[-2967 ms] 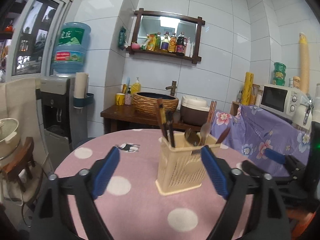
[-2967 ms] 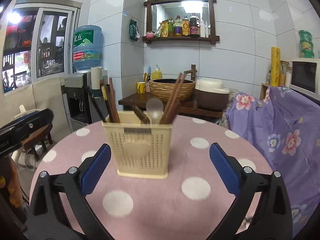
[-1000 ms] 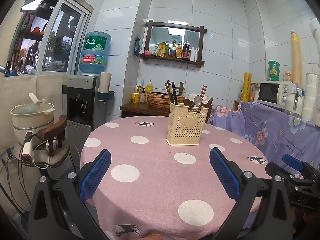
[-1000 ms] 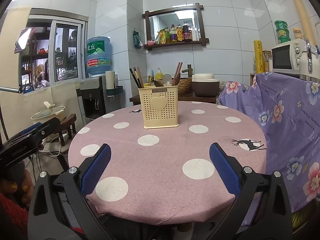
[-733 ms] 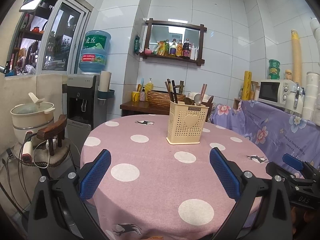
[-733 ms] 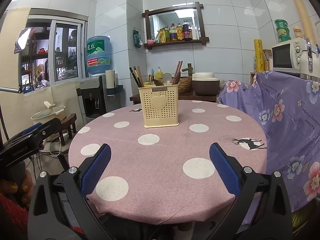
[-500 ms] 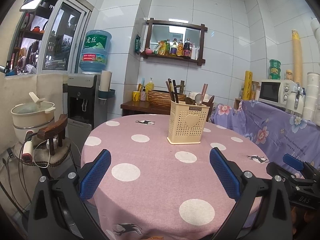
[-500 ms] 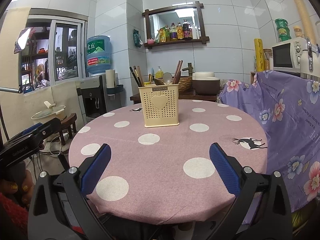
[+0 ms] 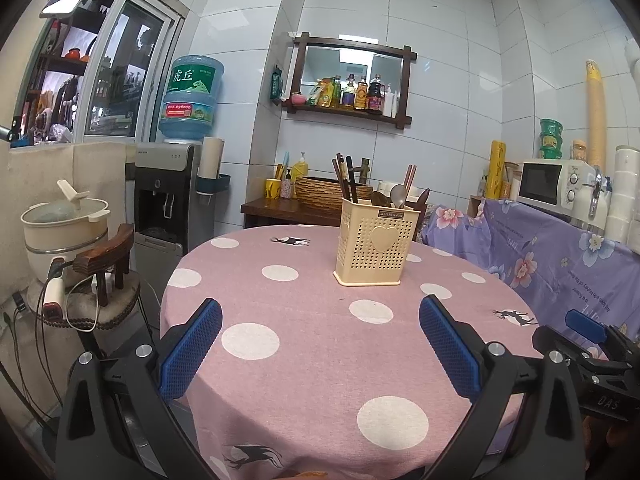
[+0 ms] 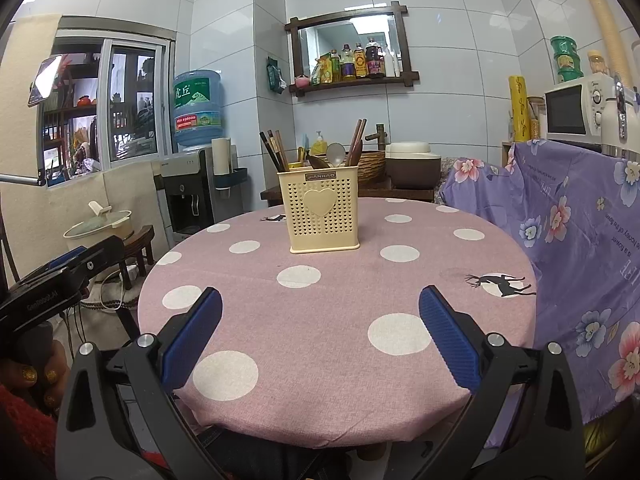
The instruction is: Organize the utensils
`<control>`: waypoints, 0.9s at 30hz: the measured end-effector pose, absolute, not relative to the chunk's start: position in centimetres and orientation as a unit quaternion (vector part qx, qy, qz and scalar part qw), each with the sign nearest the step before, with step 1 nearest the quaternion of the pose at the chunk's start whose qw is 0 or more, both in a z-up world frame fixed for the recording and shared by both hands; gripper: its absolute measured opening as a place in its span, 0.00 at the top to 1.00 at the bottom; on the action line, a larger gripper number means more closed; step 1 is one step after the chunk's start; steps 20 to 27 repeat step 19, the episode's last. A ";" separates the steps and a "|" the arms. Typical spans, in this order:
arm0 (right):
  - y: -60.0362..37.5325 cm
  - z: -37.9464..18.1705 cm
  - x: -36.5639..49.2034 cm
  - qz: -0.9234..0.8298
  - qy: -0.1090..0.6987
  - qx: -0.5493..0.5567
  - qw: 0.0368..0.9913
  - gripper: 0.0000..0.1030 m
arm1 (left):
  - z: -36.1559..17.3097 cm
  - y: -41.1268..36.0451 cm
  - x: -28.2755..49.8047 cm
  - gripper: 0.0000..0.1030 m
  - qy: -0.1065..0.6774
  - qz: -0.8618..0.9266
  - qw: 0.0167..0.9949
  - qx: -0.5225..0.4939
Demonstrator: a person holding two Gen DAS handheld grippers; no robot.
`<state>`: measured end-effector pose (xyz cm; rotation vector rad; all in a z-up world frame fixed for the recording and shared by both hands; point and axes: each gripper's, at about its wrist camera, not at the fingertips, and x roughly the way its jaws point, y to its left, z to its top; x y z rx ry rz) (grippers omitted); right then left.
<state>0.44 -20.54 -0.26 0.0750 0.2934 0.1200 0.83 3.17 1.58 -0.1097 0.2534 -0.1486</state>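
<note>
We've got both tools held back at the near edge of the round tabletop (image 9: 312,360), w/ its pink polka-dot cloth. Left tool (image 9: 320,344) is spread wide, nothing btwn its blue pads (image 9: 191,347). Right tool (image 10: 320,332) is also spread wide and holds nothing; its pads (image 10: 448,336) sit over the near part of the cloth.

The cream utensil holder (image 10: 323,210), perforated, heart on the front, stands upright on the far half of the tabletop, well apart from both tools. In it we see dark chopsticks (image 10: 272,152) leaning left, reddish-brown chopsticks (image 10: 356,138) leaning right, and a metal spoon (image 10: 336,152) bowl-up btwn them. A dark wooden piece sits beside the spoon; we can't tell what it is.

In the left wrist view the right tool shows at the far right edge; in the right wrist view the left tool shows at the left, a hand (image 10: 28,376) w/ gold nails gripping it.

Beyond: water dispenser (image 9: 168,196), microwave (image 9: 548,182), wall shelf of bottles (image 10: 352,64).
</note>
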 end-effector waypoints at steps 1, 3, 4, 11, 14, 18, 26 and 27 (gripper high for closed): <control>-20.5 -0.3 0.5 0.060 0.146 0.038 0.987 0.06 | 1.6 3.1 0.8 0.05 0.126 -0.074 0.988 -0.053; -20.5 -0.3 0.5 0.060 0.147 0.038 0.987 0.06 | 1.6 3.0 0.8 0.05 0.126 -0.075 0.988 -0.051; -20.5 -0.3 0.5 0.060 0.147 0.037 0.987 0.06 | 1.6 3.0 0.8 0.05 0.127 -0.075 0.988 -0.050; -20.4 -0.5 0.5 0.060 0.148 0.038 0.986 0.06 | 1.6 2.9 0.9 0.05 0.129 -0.069 0.988 -0.053; -20.4 -0.6 0.5 0.061 0.149 0.038 0.986 0.06 | 1.6 2.8 0.9 0.05 0.131 -0.067 0.988 -0.050; -20.2 -0.8 0.4 0.061 0.150 0.038 0.986 0.06 | 1.5 2.9 0.9 0.05 0.134 -0.066 0.988 -0.048; -20.2 -0.8 0.4 0.061 0.150 0.038 0.986 0.06 | 1.5 2.9 0.9 0.05 0.135 -0.066 0.987 -0.048; -20.2 -0.8 0.4 0.061 0.150 0.038 0.986 0.06 | 1.5 2.9 0.9 0.05 0.135 -0.066 0.987 -0.048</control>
